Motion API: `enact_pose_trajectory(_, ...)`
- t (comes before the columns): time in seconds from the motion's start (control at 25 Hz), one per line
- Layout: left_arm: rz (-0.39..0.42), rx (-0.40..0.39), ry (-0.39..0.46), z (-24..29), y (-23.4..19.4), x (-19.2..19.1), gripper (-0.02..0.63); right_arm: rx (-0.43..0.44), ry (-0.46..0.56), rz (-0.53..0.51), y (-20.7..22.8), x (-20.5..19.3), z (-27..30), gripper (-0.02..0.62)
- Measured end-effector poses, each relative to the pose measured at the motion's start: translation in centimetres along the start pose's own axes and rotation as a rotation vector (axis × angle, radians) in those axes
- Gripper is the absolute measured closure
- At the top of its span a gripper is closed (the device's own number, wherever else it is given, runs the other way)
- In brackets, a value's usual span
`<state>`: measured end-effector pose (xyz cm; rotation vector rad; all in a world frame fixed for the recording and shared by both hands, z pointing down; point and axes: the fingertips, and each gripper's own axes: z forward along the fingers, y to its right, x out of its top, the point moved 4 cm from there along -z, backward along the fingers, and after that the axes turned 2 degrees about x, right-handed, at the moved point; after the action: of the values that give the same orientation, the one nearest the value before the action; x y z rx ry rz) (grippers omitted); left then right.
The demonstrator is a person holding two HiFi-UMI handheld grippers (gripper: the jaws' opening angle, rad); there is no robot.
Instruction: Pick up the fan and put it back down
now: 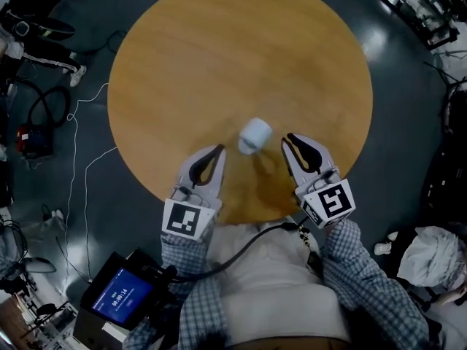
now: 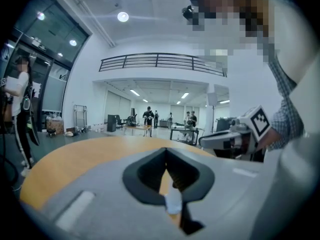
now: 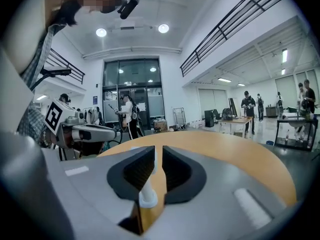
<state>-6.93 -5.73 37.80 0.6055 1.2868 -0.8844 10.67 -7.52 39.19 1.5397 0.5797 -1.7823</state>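
A small white fan (image 1: 255, 135) lies on the round wooden table (image 1: 241, 49), near its front edge. My left gripper (image 1: 220, 150) hovers just left of the fan and a little nearer to me, apart from it, and its jaws meet at the tips (image 2: 166, 150) with nothing in them. On the fan's right, also clear of it, is my right gripper (image 1: 287, 138). A narrow slit separates its jaws (image 3: 159, 148), and nothing is between them. A white patch (image 3: 147, 198) shows low through that gap; I cannot tell what it is.
Cables and a red device (image 1: 29, 138) lie on the dark floor left of the table. A box with a blue screen (image 1: 122, 295) sits at my lower left, and a white bundle (image 1: 430, 254) at the lower right. Several people stand far off in the hall (image 2: 148, 116).
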Motion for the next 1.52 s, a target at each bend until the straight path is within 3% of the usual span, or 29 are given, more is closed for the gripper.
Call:
enact_pose_trajectory(0.32, 0.028, -0.004, 0.040, 1.3, -0.3, 1.1, 0.606, -0.019, 0.063, -0.015, 1.8, 1.9, 0.7, 0.601)
enact_pose_trajectory(1.52, 0.079, -0.027, 0.072, 2.6, 0.4, 2.3, 0.606, 0.018, 0.108, -0.047, 2.0, 4.1, 2.3, 0.594)
